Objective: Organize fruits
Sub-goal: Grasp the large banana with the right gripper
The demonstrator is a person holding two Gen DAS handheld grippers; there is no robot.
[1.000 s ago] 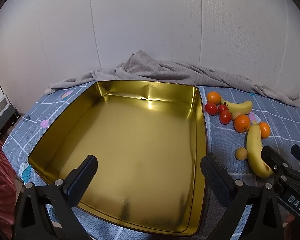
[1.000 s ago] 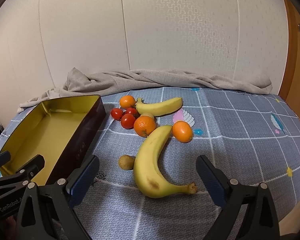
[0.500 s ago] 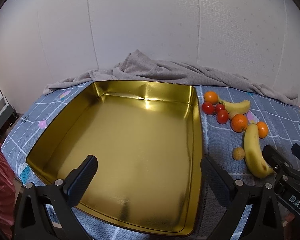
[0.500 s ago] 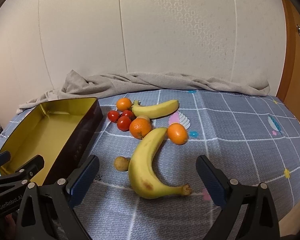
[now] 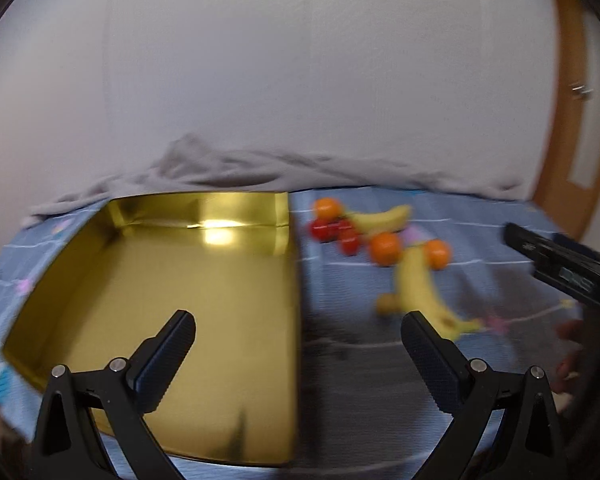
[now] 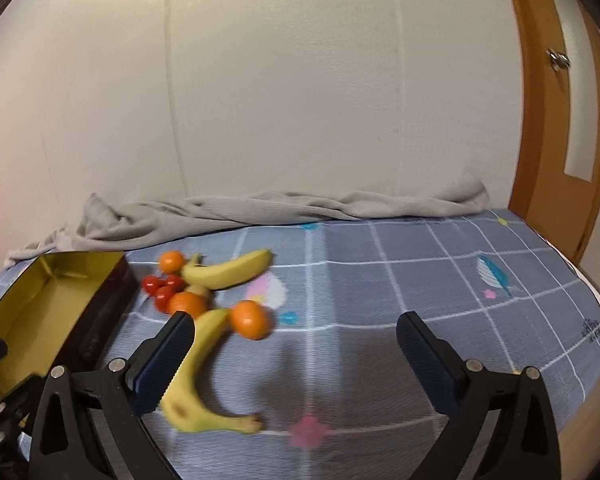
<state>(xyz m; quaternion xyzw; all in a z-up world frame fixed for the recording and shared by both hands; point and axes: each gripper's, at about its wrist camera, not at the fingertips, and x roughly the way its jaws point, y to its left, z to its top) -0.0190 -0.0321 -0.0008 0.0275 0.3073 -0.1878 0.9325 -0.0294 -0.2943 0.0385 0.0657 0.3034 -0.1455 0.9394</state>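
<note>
Left wrist view: my left gripper (image 5: 298,344) is spread wide and holds nothing, hovering over the right edge of the gold tin (image 5: 160,280). The blurred fruit lies right of the tin on the blue cloth (image 5: 360,380).

Right wrist view: my right gripper (image 6: 294,344) is spread, empty. The large banana (image 6: 192,376) lies beside its left finger, with oranges (image 6: 250,319) and tomatoes (image 6: 160,286) beyond.

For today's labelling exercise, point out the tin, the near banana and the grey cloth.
tin (image 5: 204,216), left wrist view, inner far wall
near banana (image 6: 204,344), right wrist view, mid-body
grey cloth (image 6: 260,212), right wrist view, middle folds

Fruits (image 6: 216,304) clustered beside tin (image 6: 40,312) — loose.
</note>
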